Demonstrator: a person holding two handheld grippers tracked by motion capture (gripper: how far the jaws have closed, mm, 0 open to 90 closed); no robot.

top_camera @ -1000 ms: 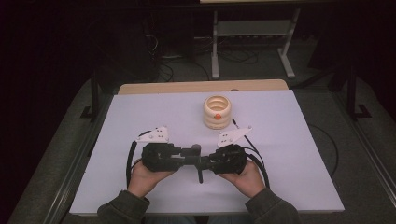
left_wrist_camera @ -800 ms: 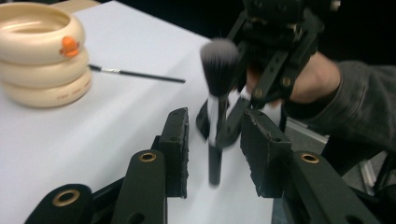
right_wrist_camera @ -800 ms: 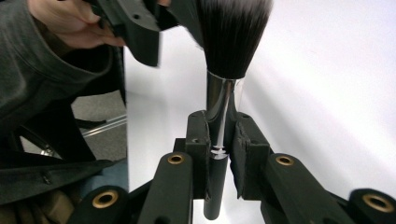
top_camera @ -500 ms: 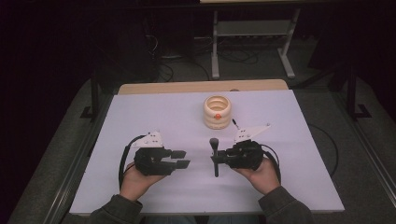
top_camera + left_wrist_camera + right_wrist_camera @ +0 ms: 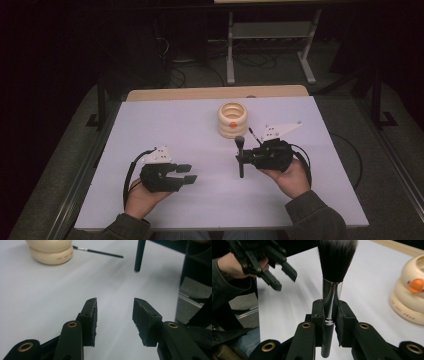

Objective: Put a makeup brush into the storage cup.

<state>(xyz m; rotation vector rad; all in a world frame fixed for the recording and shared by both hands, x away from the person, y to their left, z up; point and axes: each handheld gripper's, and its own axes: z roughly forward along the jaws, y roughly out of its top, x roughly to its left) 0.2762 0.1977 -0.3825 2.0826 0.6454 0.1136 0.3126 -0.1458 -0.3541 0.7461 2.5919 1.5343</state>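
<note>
A black makeup brush [image 5: 240,156] with a silver ferrule and dark bristles [image 5: 335,262] is clamped by its handle in my right gripper [image 5: 245,159], right of the table's centre. In the right gripper view, that gripper [image 5: 329,317] is shut on the handle just below the ferrule. My left gripper [image 5: 191,173] is held at the front left, open and with nothing in it, a hand's width from the brush. In the left gripper view, its gripper [image 5: 115,317] stands wide apart over bare table. A cream ribbed holder [image 5: 232,119] with an orange dot stands behind the brush.
A thin black brush [image 5: 97,252] lies on the white table [image 5: 170,130] right beside the holder [image 5: 50,251]. Cables loop from both grippers. Beyond the table's wooden far edge [image 5: 215,93], a metal stand [image 5: 270,45] sits on the dark floor.
The grippers were together at the centre front with the brush between them. They have drawn apart: the left let go and moved left, the right moved right holding the brush.
</note>
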